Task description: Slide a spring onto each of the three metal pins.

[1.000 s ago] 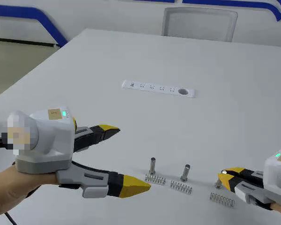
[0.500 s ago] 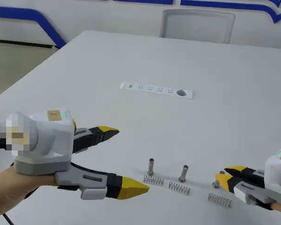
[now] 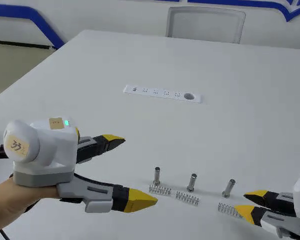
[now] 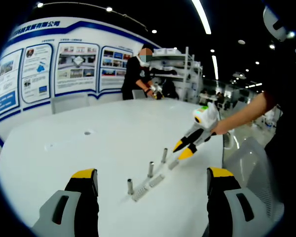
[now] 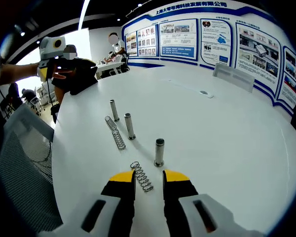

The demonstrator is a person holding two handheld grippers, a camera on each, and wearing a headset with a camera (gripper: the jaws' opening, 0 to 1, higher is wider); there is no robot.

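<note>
Right gripper [image 5: 148, 177], jaws narrow at lower centre astride the nearest spring [image 5: 141, 176] and seemingly not yet pinching it, is on the first pickup, we judge, and must next close, lift and thread it over the pin [image 5: 159, 152] just beside, left gripper [image 3: 136, 170] hanging wide.

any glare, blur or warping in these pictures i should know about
Head view: even soft light, the pins and springs sharp, only faint shadows on the white table. Left gripper view: fisheye bends the table edge, ceiling lights streak bright. Right gripper view: same bending, a glaring light strip at upper left, nearest spring crisp.
</note>
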